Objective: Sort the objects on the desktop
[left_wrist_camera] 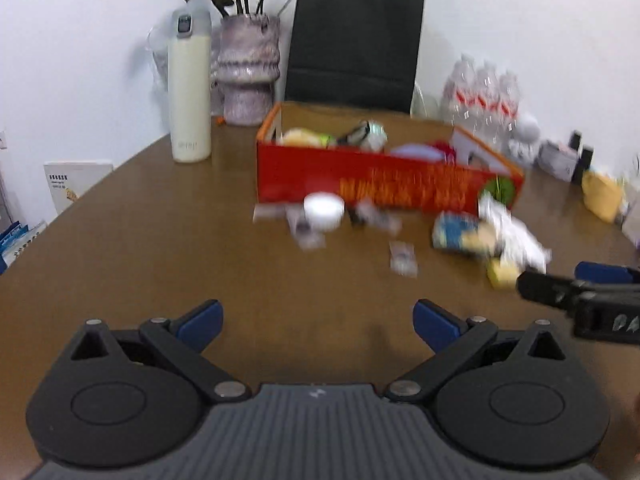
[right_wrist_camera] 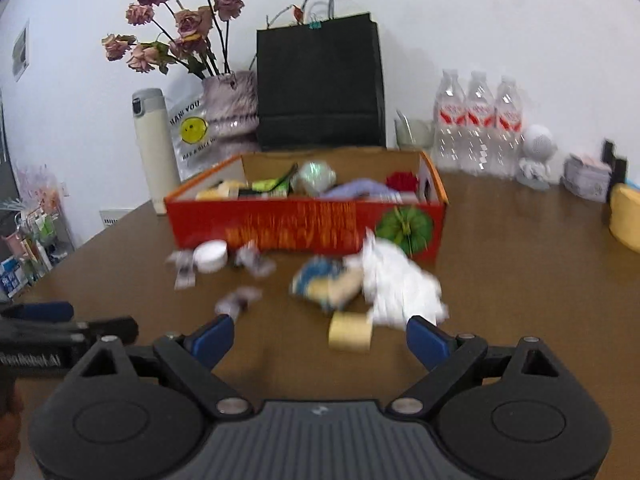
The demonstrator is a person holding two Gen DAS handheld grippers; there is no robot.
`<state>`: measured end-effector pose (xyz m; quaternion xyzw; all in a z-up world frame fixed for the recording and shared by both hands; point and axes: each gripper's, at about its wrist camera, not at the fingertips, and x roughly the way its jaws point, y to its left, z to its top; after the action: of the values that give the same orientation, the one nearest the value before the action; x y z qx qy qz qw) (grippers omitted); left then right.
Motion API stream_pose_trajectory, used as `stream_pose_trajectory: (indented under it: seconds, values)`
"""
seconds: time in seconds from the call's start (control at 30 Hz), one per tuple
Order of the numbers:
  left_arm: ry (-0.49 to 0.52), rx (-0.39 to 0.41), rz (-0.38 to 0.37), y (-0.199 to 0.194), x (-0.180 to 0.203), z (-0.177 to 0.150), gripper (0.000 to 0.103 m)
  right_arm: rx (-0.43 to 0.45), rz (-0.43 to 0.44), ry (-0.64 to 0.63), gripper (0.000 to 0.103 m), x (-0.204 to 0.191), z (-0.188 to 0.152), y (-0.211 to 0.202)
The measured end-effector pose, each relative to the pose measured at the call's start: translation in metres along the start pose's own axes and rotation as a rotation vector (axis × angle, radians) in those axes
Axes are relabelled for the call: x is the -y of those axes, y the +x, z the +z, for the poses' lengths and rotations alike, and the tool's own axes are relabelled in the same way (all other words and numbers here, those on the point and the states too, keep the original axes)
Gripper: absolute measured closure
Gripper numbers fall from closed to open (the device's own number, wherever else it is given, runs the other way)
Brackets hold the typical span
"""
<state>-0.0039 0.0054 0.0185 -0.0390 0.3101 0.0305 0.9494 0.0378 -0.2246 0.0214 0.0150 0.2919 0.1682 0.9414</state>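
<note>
Right wrist view: my right gripper (right_wrist_camera: 316, 338) jaws are spreading empty, left gripper (left_wrist_camera: 318, 320) jaws are gaping too; I am risking knocking the yellow block (right_wrist_camera: 349, 334) away.

My box (right_wrist_camera: 304, 224) sits mid-table; tape roll (right_wrist_camera: 349, 334), jar (right_wrist_camera: 211, 255) and crumpled paper (right_wrist_camera: 400, 284) lie before it, bag (right_wrist_camera: 320, 84) behind.

Both wrist fisheyes look forward and slightly down over the brown table (left_wrist_camera: 160, 240) from low and near — the left one set further left, the right one further right — and the 2 views share the red box (left_wrist_camera: 380, 184) (right_wrist_camera: 304, 224), black paper bag (left_wrist_camera: 356, 44) (right_wrist_camera: 320, 84) and scattered clutter.
</note>
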Motion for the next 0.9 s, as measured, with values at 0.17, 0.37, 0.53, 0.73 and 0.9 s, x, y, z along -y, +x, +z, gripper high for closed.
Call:
stream_pose_trajectory:
  seconds: [0.17,0.37,0.53,0.73,0.9]
  values:
    - [-0.018,-0.040,-0.048,-0.025,-0.001,-0.028,0.000,-0.028,0.065,0.011,0.010,0.001,-0.035,-0.029]
    - [0.014,-0.089,-0.073,-0.021,-0.008,-0.024,0.000,-0.052,0.114,0.146,0.011,0.015,-0.046,-0.042]
    - [0.042,-0.031,-0.062,-0.015,-0.009,-0.011,0.002,-0.071,0.136,0.117,0.025,0.008,-0.036,-0.027]
    - [-0.038,-0.091,-0.060,0.015,-0.031,0.003,0.030,-0.127,0.203,0.012,0.047,-0.030,-0.014,0.025]
    - [-0.062,-0.082,-0.042,0.033,-0.045,0.020,0.030,-0.131,0.180,-0.046,0.049,-0.052,0.016,0.076]
